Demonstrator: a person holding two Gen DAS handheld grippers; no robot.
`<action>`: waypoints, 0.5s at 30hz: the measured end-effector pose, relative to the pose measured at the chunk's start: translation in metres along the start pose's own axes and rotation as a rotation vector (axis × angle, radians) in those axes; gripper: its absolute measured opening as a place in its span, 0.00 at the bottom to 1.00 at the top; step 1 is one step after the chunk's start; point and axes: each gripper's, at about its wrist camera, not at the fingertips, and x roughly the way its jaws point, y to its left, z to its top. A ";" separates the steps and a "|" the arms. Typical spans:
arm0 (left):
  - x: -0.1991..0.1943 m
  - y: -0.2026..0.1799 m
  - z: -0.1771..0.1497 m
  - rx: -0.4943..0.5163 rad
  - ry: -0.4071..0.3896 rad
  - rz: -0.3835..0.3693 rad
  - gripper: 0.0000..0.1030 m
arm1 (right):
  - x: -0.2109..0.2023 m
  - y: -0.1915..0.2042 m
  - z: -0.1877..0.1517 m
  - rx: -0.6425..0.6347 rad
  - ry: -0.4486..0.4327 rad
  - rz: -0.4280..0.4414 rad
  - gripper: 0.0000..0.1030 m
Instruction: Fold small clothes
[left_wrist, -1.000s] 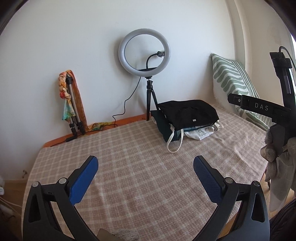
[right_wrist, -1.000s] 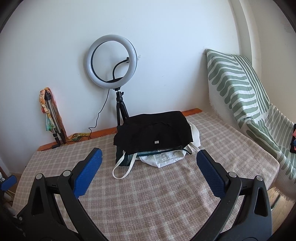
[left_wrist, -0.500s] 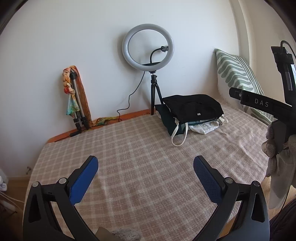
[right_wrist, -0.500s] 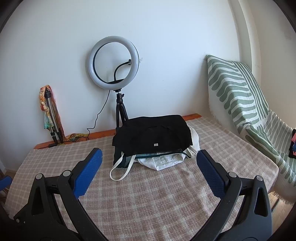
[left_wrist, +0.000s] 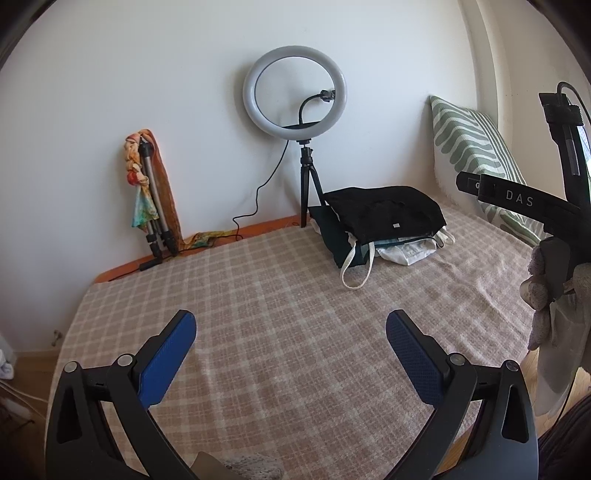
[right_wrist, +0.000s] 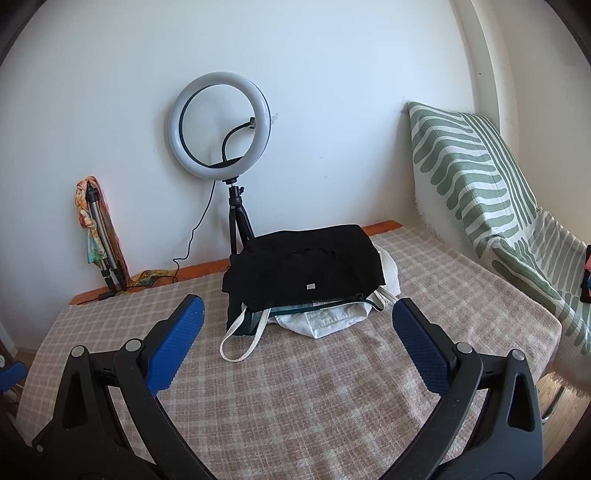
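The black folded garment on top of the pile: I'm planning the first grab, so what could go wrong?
The black folded garment covers a white garment and a cream looped strap; a deep pinch could drag them along. The ring light's black tripod stands right behind, so overreaching might topple it.

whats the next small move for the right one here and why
Probably ease the right hand-held gripper forward toward the black garment topping the pile. Both it and the left hand-held gripper are open and empty above the checked blanket, short of the pile, so nothing can be folded yet.
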 end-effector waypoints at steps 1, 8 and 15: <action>0.000 0.000 0.000 0.000 0.001 0.000 0.99 | 0.000 0.000 0.000 0.001 0.001 0.000 1.00; -0.001 0.000 0.000 0.007 -0.006 0.004 0.99 | 0.000 0.002 -0.002 0.009 0.006 0.008 1.00; -0.002 0.001 0.001 -0.003 -0.007 0.006 0.99 | 0.000 0.003 -0.002 0.010 0.009 0.011 1.00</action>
